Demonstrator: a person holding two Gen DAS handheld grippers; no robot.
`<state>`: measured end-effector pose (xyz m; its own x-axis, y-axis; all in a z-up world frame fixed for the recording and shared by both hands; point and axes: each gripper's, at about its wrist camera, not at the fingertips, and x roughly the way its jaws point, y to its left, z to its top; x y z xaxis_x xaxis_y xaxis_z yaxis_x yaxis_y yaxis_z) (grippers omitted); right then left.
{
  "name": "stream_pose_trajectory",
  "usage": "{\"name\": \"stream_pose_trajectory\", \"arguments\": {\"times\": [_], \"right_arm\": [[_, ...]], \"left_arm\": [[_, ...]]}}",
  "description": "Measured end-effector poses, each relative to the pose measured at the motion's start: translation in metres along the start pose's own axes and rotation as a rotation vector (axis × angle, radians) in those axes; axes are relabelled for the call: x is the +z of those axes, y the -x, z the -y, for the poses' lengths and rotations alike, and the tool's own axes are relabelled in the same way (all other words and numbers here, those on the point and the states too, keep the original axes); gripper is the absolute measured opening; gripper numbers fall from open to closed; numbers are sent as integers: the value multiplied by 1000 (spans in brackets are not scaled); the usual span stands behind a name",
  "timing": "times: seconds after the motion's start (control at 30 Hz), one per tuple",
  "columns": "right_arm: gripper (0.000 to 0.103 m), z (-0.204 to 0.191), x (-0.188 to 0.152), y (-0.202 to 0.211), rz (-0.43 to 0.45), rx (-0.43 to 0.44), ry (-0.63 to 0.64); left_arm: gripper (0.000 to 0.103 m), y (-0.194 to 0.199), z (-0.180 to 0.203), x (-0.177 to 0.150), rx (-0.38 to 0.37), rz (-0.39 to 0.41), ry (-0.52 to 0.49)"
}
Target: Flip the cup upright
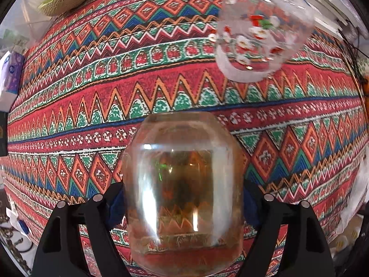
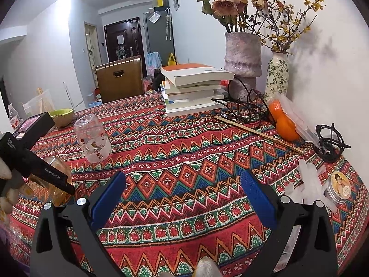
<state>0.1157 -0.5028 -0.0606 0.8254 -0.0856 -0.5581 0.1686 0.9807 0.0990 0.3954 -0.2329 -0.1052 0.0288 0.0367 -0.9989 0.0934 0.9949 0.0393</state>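
Left tongs (image 1: pixel 182 198) grip the amber cup (image 1: pixel 182 184); smooth glass could slip mid-flip. Right tongs (image 2: pixel 182 198) hang open, empty.

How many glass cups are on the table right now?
2. An amber cup sits between the left gripper's jaws; a Santa-printed cup stands upside down farther back near the green bowl.

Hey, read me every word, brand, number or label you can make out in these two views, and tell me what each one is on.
"GenRobot.AI": white print on the black left tool, as the right wrist view shows it.
Small white print on that tool's upper end: too blurred to read.
Round tin: portrait label, lettering too small.
Book stack: no readable titles.
Amber cup and printed glass: pictures only, no readable text.
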Motion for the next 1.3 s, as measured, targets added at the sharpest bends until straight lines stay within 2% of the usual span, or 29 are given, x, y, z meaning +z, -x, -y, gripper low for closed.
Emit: {"name": "stream_pose_trajectory", "arguments": {"times": [0.33, 0.6, 0.73, 0.83, 1.07, 1.1, 1.2, 1.3], "right_arm": [[96, -3, 2, 14, 17, -4, 4], [96, -5, 4, 29, 37, -10, 3], [96, -5, 6, 45, 57, -20, 3], [96, 1, 6, 62, 78, -47, -9], [96, 21, -10, 100, 92, -116, -60], [96, 23, -12, 104, 91, -125, -64], [96, 28, -20, 112, 91, -151, -78], [96, 34, -27, 117, 86, -167, -95]], "left_arm": [[78, 27, 45, -35, 3, 15, -117], [78, 56, 97, -92, -3, 36, -289], [78, 70, 133, -132, -11, 53, -423], [78, 79, 167, -169, -13, 69, -560], [78, 82, 232, -236, 19, 86, -844], [78, 80, 250, -244, 25, 87, -867], [78, 79, 273, -265, 33, 95, -939], [78, 78, 294, -285, 8, 109, -986]]}}
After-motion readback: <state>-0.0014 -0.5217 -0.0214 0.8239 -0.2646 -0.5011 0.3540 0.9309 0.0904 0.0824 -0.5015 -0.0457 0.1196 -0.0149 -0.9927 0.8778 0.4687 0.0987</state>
